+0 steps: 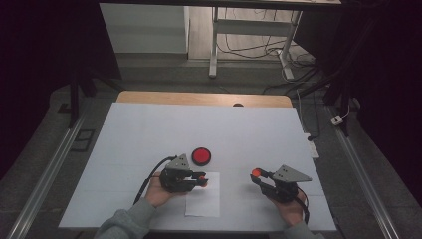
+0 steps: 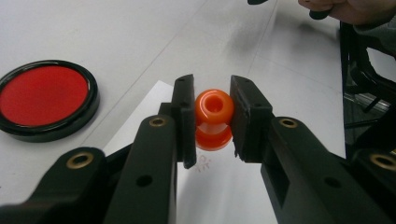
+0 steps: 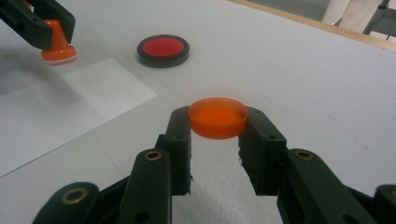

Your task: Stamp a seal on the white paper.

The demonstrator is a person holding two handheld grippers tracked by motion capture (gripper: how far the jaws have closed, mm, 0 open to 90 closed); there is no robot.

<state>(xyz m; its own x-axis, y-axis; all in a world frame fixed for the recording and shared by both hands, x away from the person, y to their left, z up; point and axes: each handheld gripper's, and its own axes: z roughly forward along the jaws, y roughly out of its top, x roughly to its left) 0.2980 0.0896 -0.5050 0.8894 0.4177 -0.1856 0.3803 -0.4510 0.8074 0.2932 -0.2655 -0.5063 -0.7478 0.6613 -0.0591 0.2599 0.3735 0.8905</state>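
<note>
- White table [image 1: 149, 134] carries everything; a sheet of paper [image 1: 203, 201] lies near its front edge, just below the left gripper
- Right gripper [image 3: 218, 122] is clenched on an orange cap [image 3: 218, 116], held above bare table, well apart from the paper
- Left gripper [image 2: 212, 114] grasps an orange stamp [image 2: 213, 119] by its knob, over the paper's corner
- Red ink pad [image 1: 201, 156] sits open just beyond the paper; its rim is black

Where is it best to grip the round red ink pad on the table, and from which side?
Probably across the black rim of the ink pad, coming from above with the jaws astride it: it lies flat and low, open side up, with free table all around.
</note>
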